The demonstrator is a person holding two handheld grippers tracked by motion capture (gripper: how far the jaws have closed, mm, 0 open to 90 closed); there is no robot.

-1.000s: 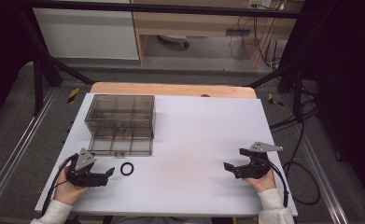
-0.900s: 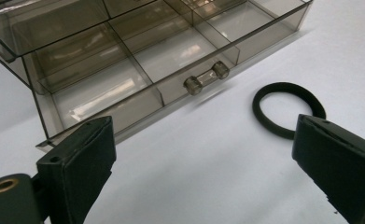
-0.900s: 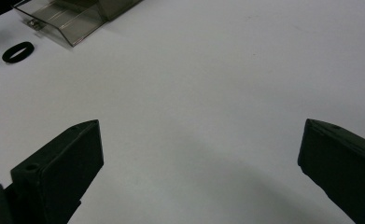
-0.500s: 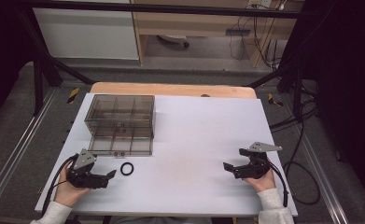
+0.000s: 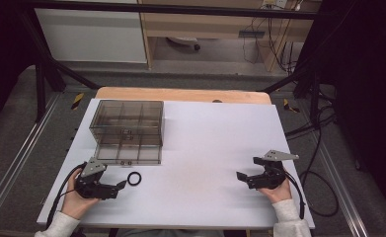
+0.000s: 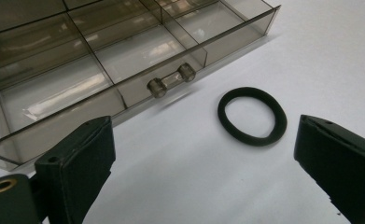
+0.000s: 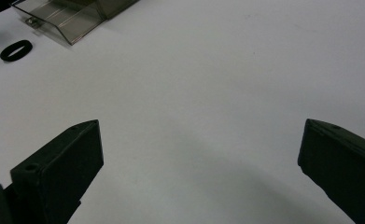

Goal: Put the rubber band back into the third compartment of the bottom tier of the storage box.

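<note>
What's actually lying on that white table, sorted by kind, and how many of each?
Black rubber ring: 1
Smoky clear drawer box with its bottom drawer pulled out: 1
Hand-held tool: 2, the left tool with jaws apart close to the ring, and the right tool, also open, over bare table
Total: 4

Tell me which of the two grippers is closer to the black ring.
The left gripper. Its open jaws point at the black ring just ahead of them, while the right gripper sits far across the table.
</note>
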